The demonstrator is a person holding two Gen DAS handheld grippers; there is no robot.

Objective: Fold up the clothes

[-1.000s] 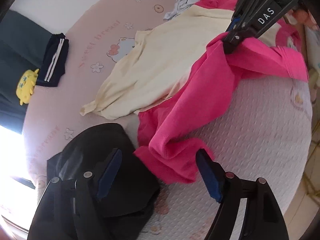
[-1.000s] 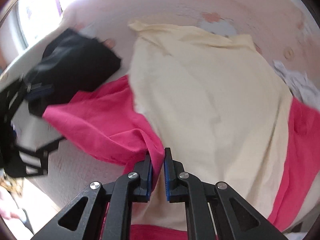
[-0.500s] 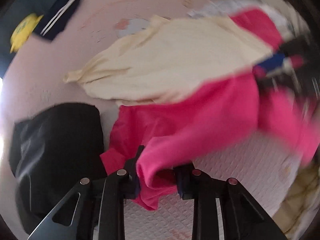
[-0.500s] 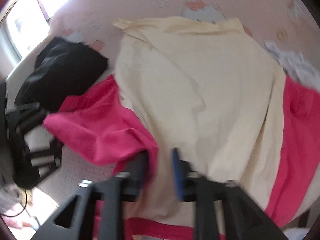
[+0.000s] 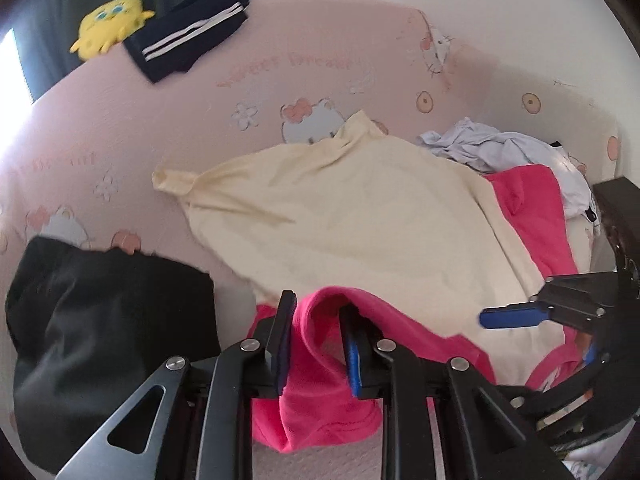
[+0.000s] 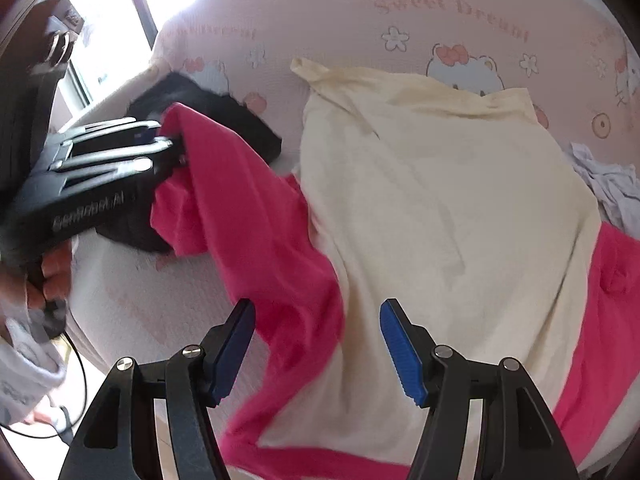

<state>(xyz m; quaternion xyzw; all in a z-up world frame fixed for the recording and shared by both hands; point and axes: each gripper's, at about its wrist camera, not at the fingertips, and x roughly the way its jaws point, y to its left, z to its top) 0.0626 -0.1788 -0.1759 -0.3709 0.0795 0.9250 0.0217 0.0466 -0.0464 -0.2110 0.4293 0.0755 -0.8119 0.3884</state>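
A pink garment (image 5: 320, 380) lies on the bed, partly under a cream shirt (image 5: 360, 232). My left gripper (image 5: 318, 304) is closing on a bunched edge of the pink garment; the pads press the fold and hold it off the sheet. The right wrist view shows the same grip (image 6: 168, 144) at the left, with pink cloth (image 6: 256, 216) draping down from it. My right gripper (image 6: 318, 306) is opening, its jaws wide above the seam between pink cloth and cream shirt (image 6: 440, 208), pressing on nothing. Its blue pad (image 5: 512, 316) shows at the right of the left wrist view.
A black garment (image 5: 100, 320) lies at the left of the pink cartoon-print sheet (image 5: 280, 64). A folded navy striped piece (image 5: 188, 44) and a yellow plush toy (image 5: 108, 24) sit at the far edge. Crumpled pale clothes (image 5: 500, 148) lie far right. A hand (image 6: 52, 268) holds the left tool.
My left gripper went from open to shut on the pink fold, rolled and lifted it. My right gripper let go of the pink cloth and opened wide.
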